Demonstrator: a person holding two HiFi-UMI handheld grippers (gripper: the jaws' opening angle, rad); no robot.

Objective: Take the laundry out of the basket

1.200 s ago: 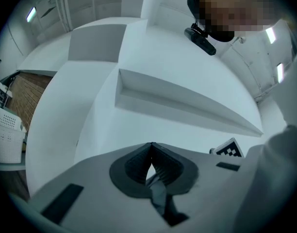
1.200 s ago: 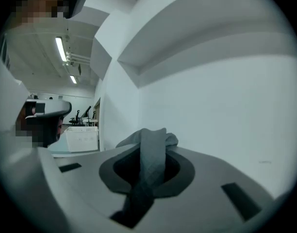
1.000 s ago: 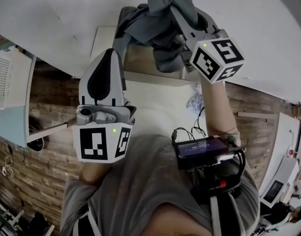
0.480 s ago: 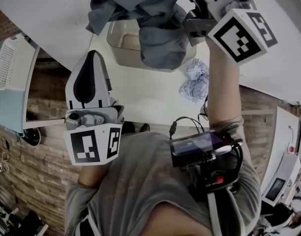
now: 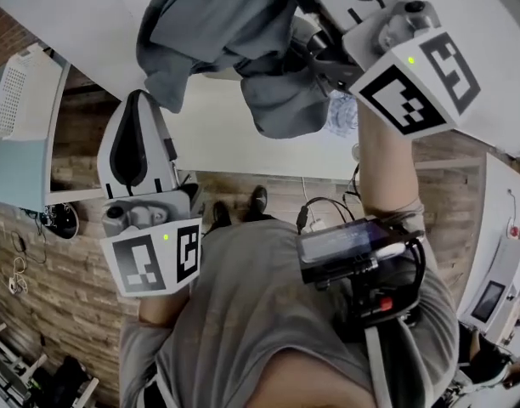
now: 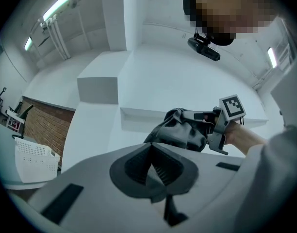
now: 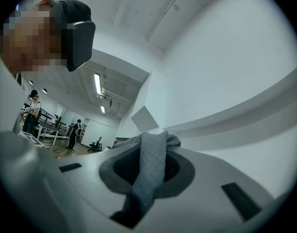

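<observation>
My right gripper is shut on a grey quilted garment and holds it high, close to the head camera; the cloth hangs in folds to the left and below it. In the right gripper view a strip of the grey garment is pinched between the jaws of the right gripper. My left gripper hangs lower left, apart from the cloth, its jaws together with nothing between them. From the left gripper I see the garment bunched at the right gripper. The basket is hidden behind the garment.
A white table lies below the garment, with a crumpled pale cloth at its right edge. A white perforated crate stands at far left. The person's shoes show on the wooden floor. People stand far off.
The right gripper has lifted the grey garment higher and nearer the camera, so the tan basket is now covered. The left gripper has drifted slightly down and left, still shut.
</observation>
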